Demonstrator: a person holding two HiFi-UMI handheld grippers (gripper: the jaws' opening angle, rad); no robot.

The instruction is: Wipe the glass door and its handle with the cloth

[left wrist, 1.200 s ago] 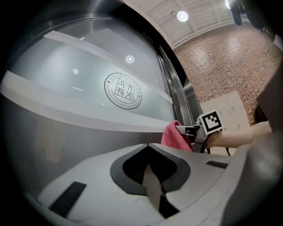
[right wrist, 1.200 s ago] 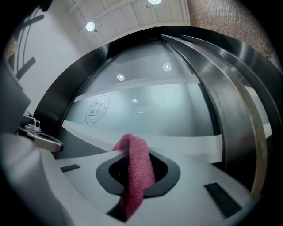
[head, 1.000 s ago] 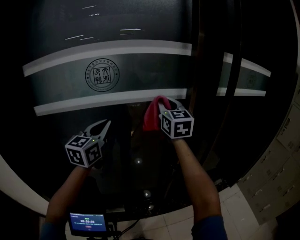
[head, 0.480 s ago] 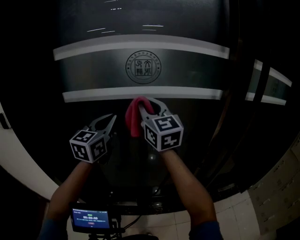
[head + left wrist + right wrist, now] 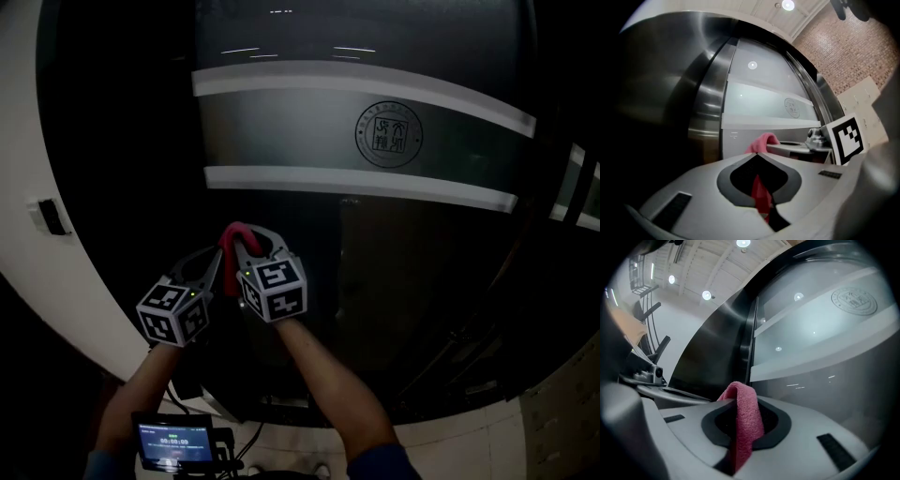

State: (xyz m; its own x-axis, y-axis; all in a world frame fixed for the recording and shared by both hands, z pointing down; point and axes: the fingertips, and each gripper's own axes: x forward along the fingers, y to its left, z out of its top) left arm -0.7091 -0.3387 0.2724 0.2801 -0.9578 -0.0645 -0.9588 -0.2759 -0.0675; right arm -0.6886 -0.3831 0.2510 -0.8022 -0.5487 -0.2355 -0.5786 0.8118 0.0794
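We see a white wall [image 5: 66,272] at the left of the head view, with a small dark box [image 5: 47,217] fixed on it. Pale floor tiles [image 5: 555,429] show at the lower right. In the left gripper view, a red brick wall [image 5: 843,47] stands above pale cabinets [image 5: 865,96], and a round ceiling lamp [image 5: 788,5] shines. In the right gripper view, more round lamps [image 5: 707,295] glow on the white ceiling [image 5: 693,263].
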